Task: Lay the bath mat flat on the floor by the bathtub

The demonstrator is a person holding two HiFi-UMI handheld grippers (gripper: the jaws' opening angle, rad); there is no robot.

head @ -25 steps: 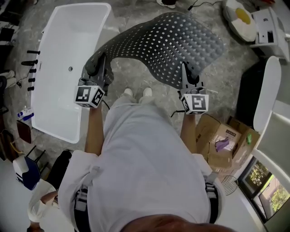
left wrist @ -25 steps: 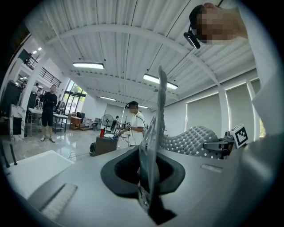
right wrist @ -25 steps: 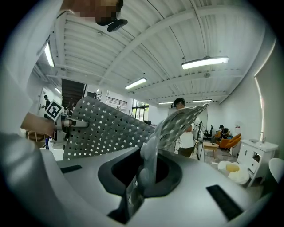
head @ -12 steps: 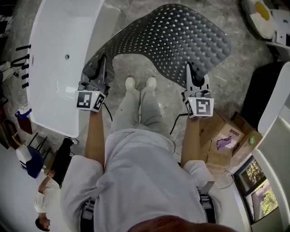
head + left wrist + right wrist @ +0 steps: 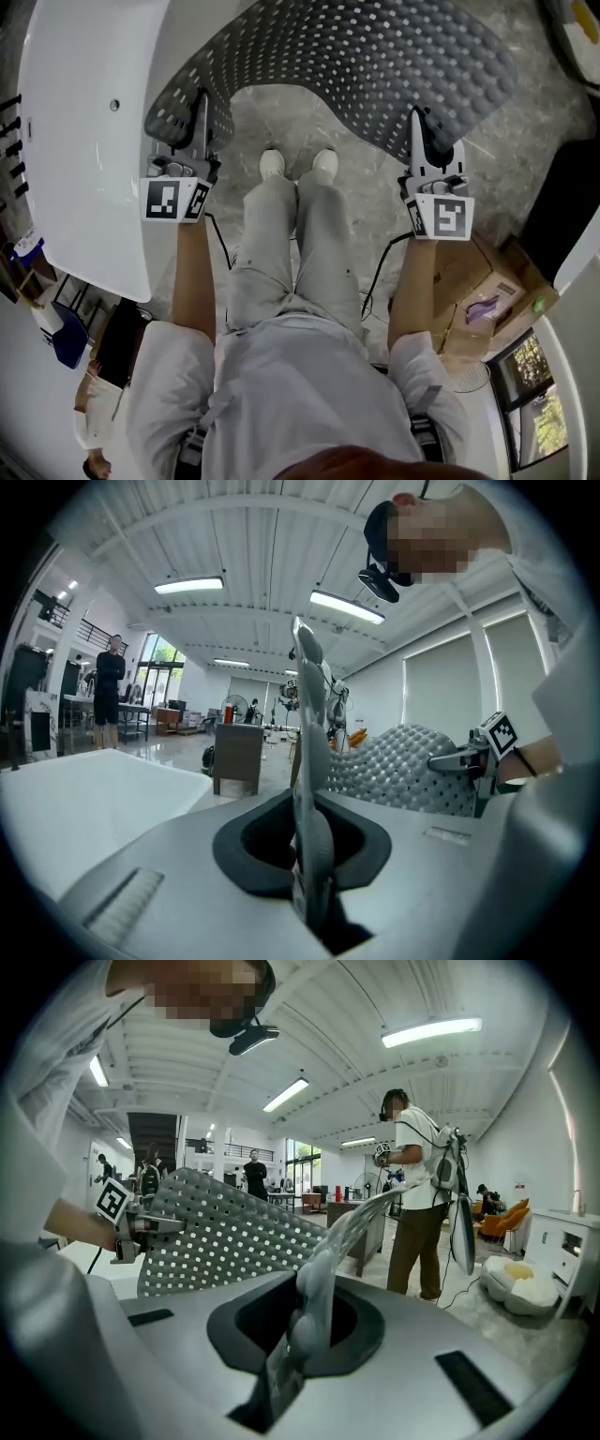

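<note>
Grey perforated bath mat, arched

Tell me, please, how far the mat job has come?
Done: the grey perforated rubber bath mat hangs beside the white bathtub. In hand: the left gripper and right gripper each pinch a near corner; it arches, not flat. Remaining: lower it onto the marbled floor, release.
</note>
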